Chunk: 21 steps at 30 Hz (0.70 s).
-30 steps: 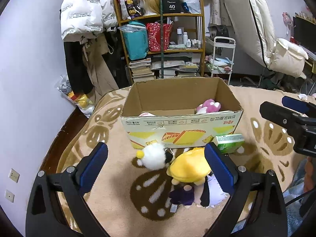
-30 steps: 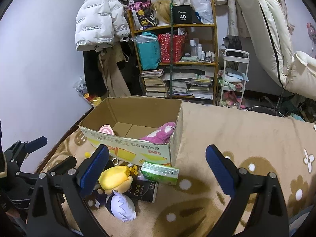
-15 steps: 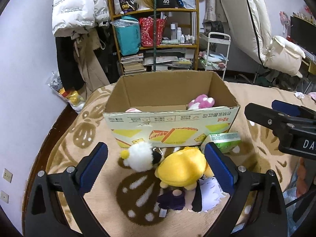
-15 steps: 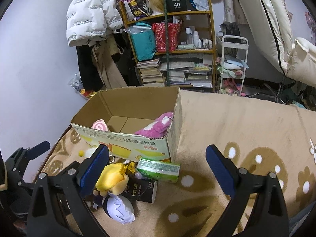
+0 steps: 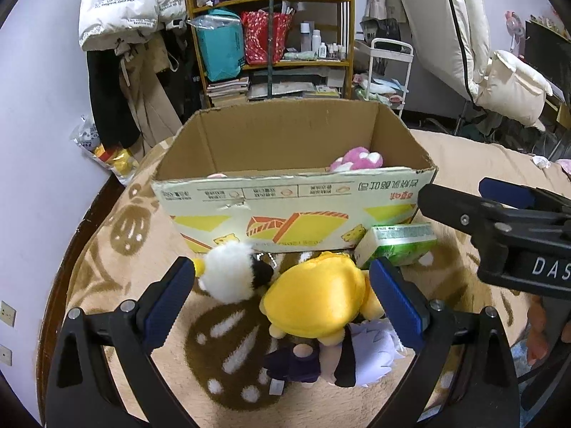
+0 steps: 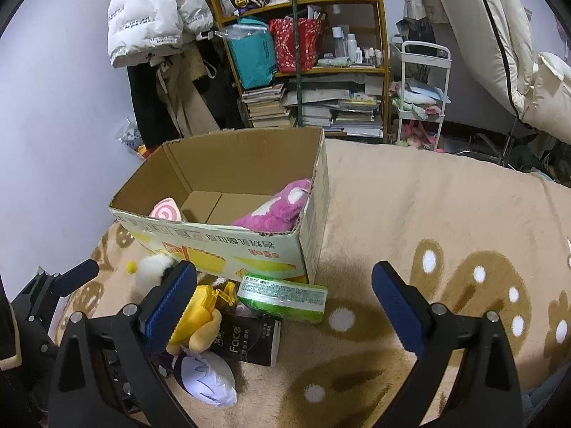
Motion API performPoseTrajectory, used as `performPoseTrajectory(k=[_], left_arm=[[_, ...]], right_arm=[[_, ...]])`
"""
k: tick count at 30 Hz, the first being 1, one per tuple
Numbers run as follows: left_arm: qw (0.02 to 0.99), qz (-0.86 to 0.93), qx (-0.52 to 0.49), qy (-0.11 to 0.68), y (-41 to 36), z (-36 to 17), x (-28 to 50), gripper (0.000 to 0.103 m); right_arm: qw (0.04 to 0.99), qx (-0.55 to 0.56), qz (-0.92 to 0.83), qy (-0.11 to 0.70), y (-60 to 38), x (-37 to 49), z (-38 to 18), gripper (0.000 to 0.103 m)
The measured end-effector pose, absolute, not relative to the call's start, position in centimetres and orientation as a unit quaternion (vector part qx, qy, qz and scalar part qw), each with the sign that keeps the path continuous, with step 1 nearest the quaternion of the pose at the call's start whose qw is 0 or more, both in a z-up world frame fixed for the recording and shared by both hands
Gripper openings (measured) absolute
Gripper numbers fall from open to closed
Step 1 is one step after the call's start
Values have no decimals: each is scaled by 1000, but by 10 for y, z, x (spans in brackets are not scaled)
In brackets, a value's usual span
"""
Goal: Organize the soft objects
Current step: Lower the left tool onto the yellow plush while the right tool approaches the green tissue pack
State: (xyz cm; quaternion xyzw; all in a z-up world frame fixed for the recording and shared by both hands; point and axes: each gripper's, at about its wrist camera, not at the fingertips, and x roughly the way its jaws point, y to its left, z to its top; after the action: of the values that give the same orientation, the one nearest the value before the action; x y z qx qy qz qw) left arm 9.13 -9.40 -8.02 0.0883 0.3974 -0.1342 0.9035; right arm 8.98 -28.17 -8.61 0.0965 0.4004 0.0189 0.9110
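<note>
An open cardboard box [image 5: 292,199] stands on a beige blanket and holds a pink plush [image 5: 357,158] and a pink swirl toy [image 6: 165,210]. In front of it lie a yellow plush [image 5: 317,297], a white-and-black pompom toy [image 5: 230,273], a lavender-haired doll [image 5: 371,356] and a dark purple doll [image 5: 296,363]. My left gripper [image 5: 282,303] is open, low over the plush pile, straddling the yellow plush without touching it. My right gripper [image 6: 283,306] is open and empty, above a green tissue pack [image 6: 282,294] and a black "Face" pack [image 6: 249,337].
The green tissue pack [image 5: 396,242] leans against the box's front right corner. My right gripper's body [image 5: 499,228] reaches in from the right in the left view. A cluttered shelf [image 6: 303,53], hanging coats [image 6: 157,25] and a white cart [image 6: 423,85] stand behind the blanket [image 6: 446,214].
My left gripper has moved forward and down toward the plush pile, so the yellow plush now lies between its fingers. My right gripper has edged closer to the box and packs.
</note>
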Motion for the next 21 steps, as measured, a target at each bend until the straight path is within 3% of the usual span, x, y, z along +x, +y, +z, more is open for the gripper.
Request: performPoseTrajectory(k=[21], left_arm=[[872,-161,104,451,-110,-113,105,97]], right_arm=[[875,117,23,469,-279,119,-130,103]])
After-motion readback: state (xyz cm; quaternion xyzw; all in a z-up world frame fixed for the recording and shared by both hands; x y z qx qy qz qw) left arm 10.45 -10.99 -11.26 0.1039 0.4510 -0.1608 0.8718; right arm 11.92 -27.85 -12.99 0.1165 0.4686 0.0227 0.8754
